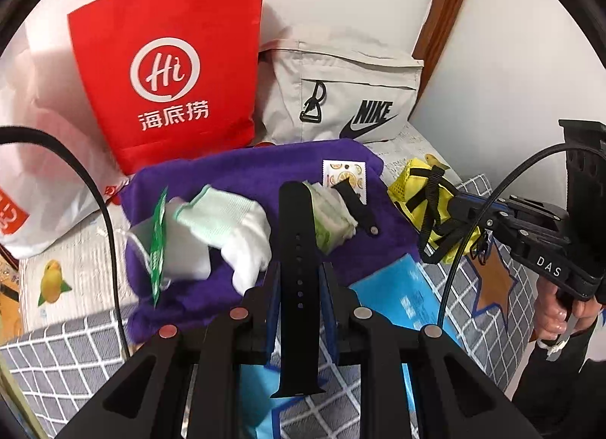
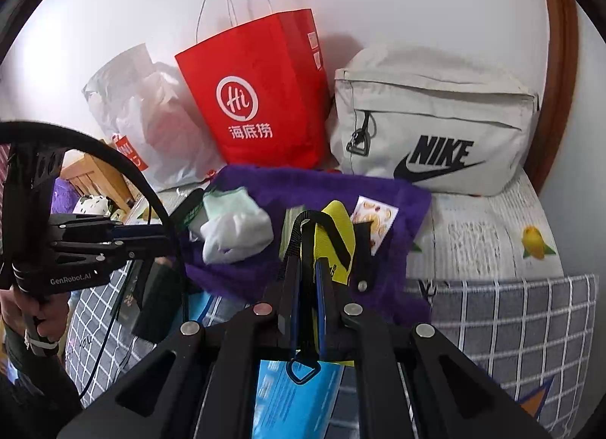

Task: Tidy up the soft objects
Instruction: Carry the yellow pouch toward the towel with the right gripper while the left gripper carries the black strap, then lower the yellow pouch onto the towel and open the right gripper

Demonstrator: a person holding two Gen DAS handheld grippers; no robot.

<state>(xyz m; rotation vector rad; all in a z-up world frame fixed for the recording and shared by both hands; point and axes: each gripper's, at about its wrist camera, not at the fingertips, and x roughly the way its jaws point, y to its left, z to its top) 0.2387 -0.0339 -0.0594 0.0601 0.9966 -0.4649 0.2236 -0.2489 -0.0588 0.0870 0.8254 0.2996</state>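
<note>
My left gripper (image 1: pixel 299 272) is shut on a long black watch strap (image 1: pixel 297 234) with holes, which stands up between the fingers over a purple towel (image 1: pixel 235 170). On the towel lie a white glove (image 1: pixel 235 227), a tissue pack (image 1: pixel 333 219), a short black strap piece (image 1: pixel 358 208) and a citrus-print sachet (image 1: pixel 346 174). My right gripper (image 2: pixel 305 268) is shut on the black webbing (image 2: pixel 303 227) of a yellow mesh pouch (image 2: pixel 335 238). From the left wrist view that pouch (image 1: pixel 409 189) hangs at the right gripper (image 1: pixel 454 208), to the right of the towel.
A red paper bag (image 2: pixel 261 98), a grey Nike bag (image 2: pixel 435 117) and a white plastic bag (image 2: pixel 144 109) lean against the wall behind the towel. A blue packet (image 1: pixel 401 299) lies on the checked bedding (image 2: pixel 511 325). A clear bag with a green label (image 1: pixel 159 246) rests on the towel's left.
</note>
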